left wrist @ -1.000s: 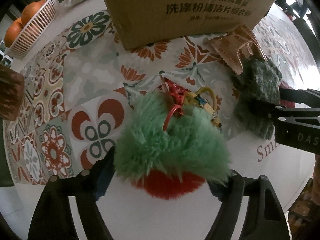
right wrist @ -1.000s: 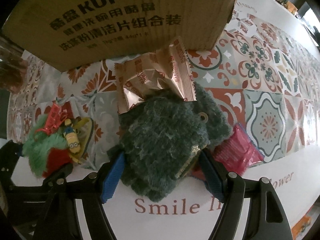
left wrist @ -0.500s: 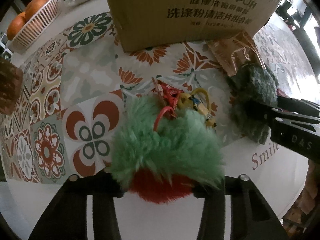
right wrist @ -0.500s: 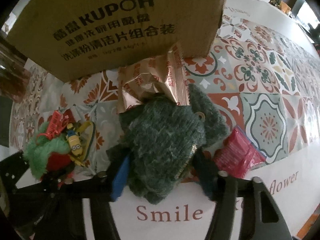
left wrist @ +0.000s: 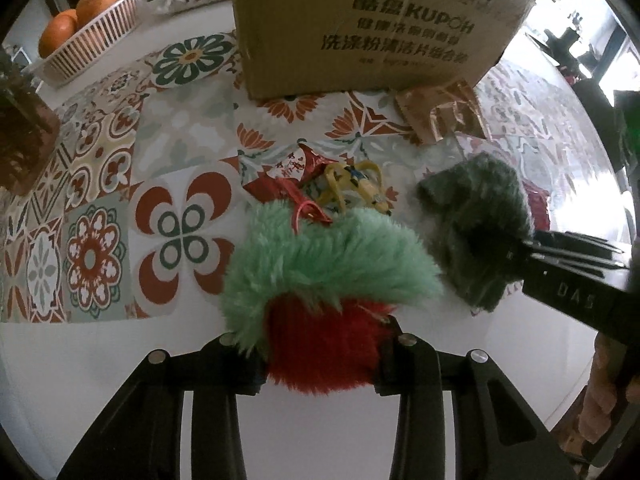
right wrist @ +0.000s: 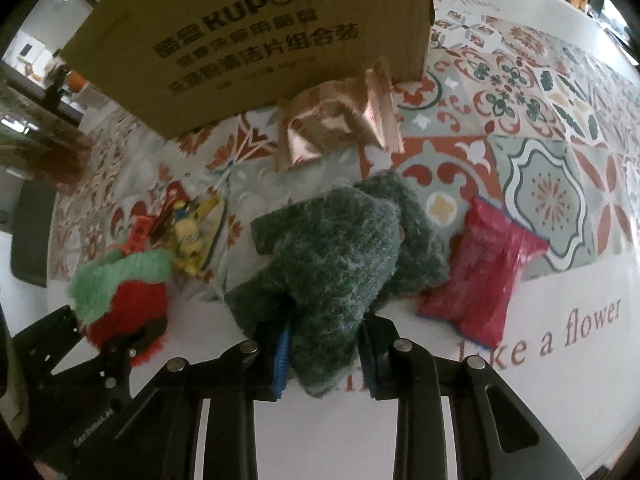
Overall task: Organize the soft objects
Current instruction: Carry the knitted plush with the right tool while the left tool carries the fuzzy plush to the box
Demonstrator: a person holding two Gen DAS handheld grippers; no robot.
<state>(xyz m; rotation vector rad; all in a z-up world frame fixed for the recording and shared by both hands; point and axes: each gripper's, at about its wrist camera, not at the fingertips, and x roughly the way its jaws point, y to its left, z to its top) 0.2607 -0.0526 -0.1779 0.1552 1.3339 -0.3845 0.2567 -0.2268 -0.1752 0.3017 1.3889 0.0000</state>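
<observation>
Both jaws I have clamped: left gripper closing on fluffy green-and-red plush, right gripper squeezing dark green fuzzy cloth.

Dark green plush — pinched, hand-held gripper

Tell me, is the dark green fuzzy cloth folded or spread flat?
Folded and bunched: the dark green fuzzy cloth is doubled into thick layers, pinched between the right gripper.
</observation>
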